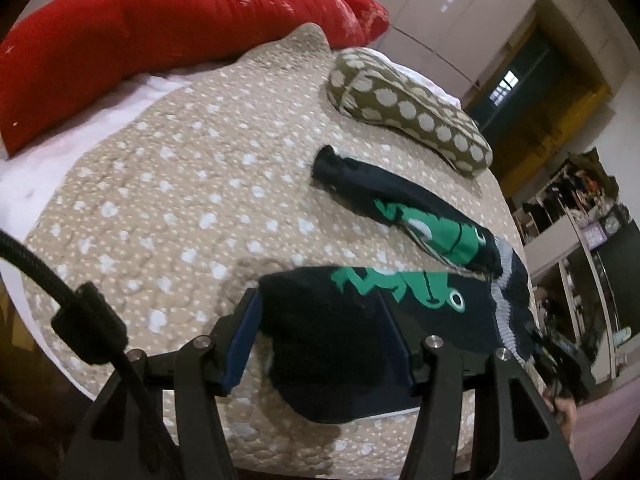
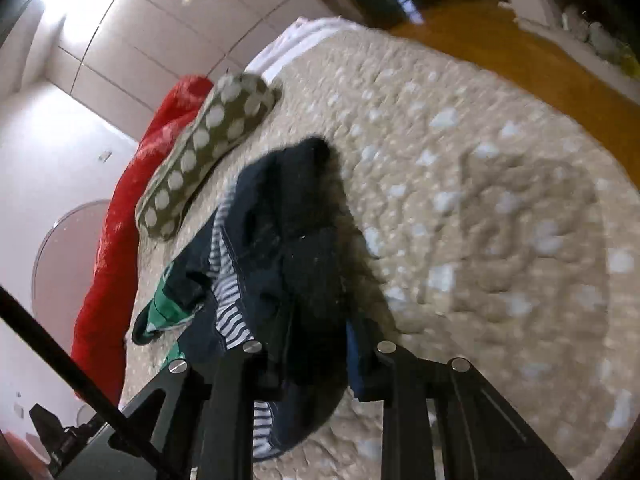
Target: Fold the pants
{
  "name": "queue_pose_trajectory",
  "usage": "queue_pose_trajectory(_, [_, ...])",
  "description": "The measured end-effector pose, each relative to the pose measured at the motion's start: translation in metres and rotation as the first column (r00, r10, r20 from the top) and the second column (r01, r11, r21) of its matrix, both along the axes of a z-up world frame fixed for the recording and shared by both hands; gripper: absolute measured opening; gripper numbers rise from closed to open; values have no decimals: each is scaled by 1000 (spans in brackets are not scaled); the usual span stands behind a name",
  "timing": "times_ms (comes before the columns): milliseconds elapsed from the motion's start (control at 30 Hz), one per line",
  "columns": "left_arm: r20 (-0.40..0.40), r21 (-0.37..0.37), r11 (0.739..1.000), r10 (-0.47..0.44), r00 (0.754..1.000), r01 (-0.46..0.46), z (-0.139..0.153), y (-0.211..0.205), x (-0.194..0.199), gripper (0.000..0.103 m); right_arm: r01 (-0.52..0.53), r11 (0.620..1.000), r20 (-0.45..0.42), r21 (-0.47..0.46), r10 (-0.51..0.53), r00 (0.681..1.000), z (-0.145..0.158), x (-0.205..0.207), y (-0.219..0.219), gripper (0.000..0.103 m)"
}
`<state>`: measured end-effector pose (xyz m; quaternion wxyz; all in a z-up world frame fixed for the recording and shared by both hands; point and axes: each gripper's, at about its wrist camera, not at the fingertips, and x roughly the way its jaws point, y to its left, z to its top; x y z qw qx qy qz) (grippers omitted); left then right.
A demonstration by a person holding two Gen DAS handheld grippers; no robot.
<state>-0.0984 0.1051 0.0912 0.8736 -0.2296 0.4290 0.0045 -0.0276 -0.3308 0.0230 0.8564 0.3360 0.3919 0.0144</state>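
Small navy pants (image 1: 400, 240) with green frog prints and a grey striped waistband lie on the beige spotted quilt (image 1: 168, 208). One leg stretches toward the far side; the near leg runs into my left gripper (image 1: 320, 320). Its blue pads (image 1: 240, 344) stand wide on either side of the leg's cuff, touching it at the sides. In the right wrist view the pants (image 2: 280, 232) hang bunched at the waistband end, lifted off the quilt (image 2: 480, 200). My right gripper (image 2: 316, 344) is shut on that fabric.
A long red pillow (image 1: 140, 36) lies along the far side of the bed. An olive polka-dot cushion (image 1: 408, 108) sits just beyond the pants; it also shows in the right wrist view (image 2: 208, 140). White wardrobe doors, shelves and a doorway stand past the bed edge.
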Motion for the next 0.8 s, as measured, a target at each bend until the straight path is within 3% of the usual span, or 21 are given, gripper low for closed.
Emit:
queue_pose_trajectory(100, [-11,-11,1000,9,1000,-9,-5,5,1,57,46,999,-9,3,-46,999,9,-26,-15,20])
queue_pose_trajectory(233, [-34,-31,999,-10,999,9,-15,1,5,57,88,993,-26,-81,-90,996,16,-45,-30,20])
queue_pose_trajectory(333, [-40,-33,999,-27,999,26,-19,-2,6,57,79,992,-59,-104,-85,995,12,-51,-35,28])
queue_pose_trajectory(433, [-47,-28,999,-21,999,20,-23,1,7,58,136,965,-23,-225,-145,989,25,-67,-35,35])
queue_pose_trajectory(500, [-56,-34,999,-10,998,8,-27,5,8,58,171,951,29,-257,-169,985,37,-79,-35,42])
queue_pose_trajectory(667, [-81,-49,999,-21,997,17,-41,1,16,64,90,948,102,-304,-62,993,58,-77,-3,49])
queue_pose_trajectory(800, [-101,5,996,-92,991,93,-56,-22,35,65,25,957,122,-289,11,993,58,-67,26,50])
